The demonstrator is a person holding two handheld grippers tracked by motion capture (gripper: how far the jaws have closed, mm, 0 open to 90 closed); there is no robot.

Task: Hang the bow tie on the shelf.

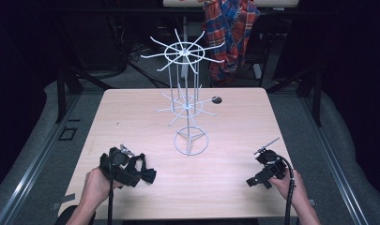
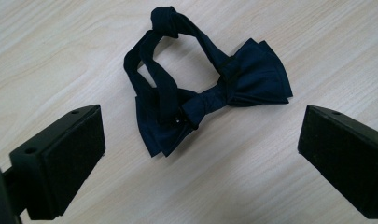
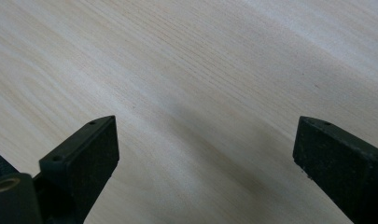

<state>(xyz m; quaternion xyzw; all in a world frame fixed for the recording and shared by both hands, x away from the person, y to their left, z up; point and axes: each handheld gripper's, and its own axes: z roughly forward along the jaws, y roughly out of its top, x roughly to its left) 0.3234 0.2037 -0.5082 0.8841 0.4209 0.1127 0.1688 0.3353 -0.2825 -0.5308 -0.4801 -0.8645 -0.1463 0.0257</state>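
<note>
We hold a pair of tongs in each hand, low over the near part of the wooden bench (image 1: 131, 117). The left tongs (image 1: 143, 172) have their jaws wide apart, and between them, a little ahead, lies a dark navy bow tie (image 2: 210, 100) flat on the bench, near its front left corner. The right tongs (image 1: 259, 180) also stand apart, with bare wood under them and nothing between the jaws.

We judge that the bow tie is light and soft. It will fold and hang down when we lift it, and it is not fragile. The cloth looks smooth, so a shallow pinch may slip. The best place to take hold seems to be the tight knot in the middle (image 2: 198, 109), where the cloth is thickest and both wings stay in balance. The thin neck strap (image 2: 163, 46) is another place, but the tie would then swing.

In the left gripper view, the long axis of the bow runs from lower left to upper right. The strap makes a loop that reaches away from us, toward the white wire rack (image 1: 187, 101) which stands in the middle of the bench.
</note>
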